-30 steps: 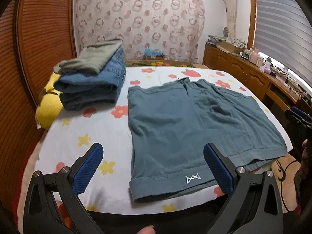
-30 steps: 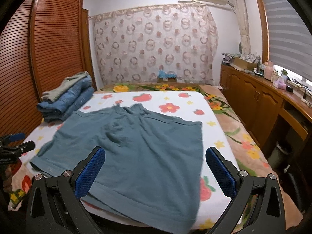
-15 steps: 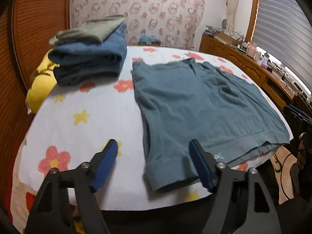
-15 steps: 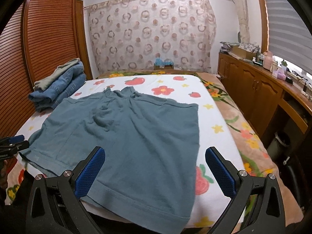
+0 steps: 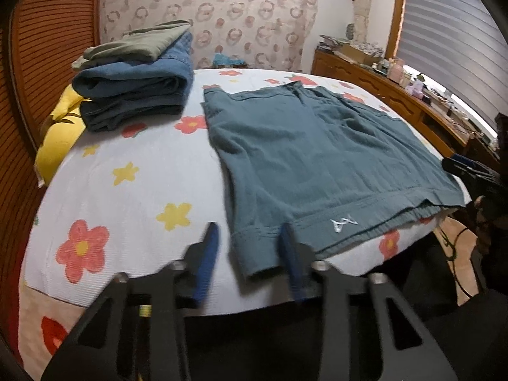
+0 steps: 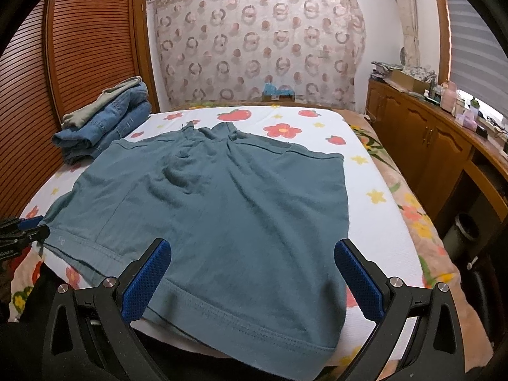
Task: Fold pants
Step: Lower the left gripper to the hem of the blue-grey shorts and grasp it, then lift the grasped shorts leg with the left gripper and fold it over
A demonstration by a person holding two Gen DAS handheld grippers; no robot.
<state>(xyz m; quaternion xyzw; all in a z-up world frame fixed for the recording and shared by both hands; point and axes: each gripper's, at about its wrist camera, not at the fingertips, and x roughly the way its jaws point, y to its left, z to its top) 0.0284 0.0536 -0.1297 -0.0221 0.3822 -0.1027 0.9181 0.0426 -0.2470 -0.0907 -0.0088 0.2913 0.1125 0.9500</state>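
Observation:
Teal-blue shorts (image 5: 317,158) lie flat on the flowered bed sheet (image 5: 127,184), hems toward me, with a small white logo (image 5: 343,223) near one hem. My left gripper (image 5: 249,246) straddles the hem corner of that leg; its jaws are closing with the cloth between them, and a gap still shows at the left pad (image 5: 209,247). In the right wrist view the shorts (image 6: 222,197) spread across the bed and my right gripper (image 6: 254,281) hovers open over the other leg's hem. The left gripper (image 6: 22,230) shows at the far left edge there.
A stack of folded jeans and a grey-green garment (image 5: 136,73) sits on a yellow pillow (image 5: 57,133) at the back left. A wooden louvred wardrobe (image 6: 79,47) stands left, a cluttered wooden cabinet (image 6: 428,133) right, and a patterned curtain (image 6: 260,41) behind the bed.
My left gripper has sunk toward the near hem corner of the shorts and its jaws have narrowed around it. The right gripper has barely moved and stays wide.

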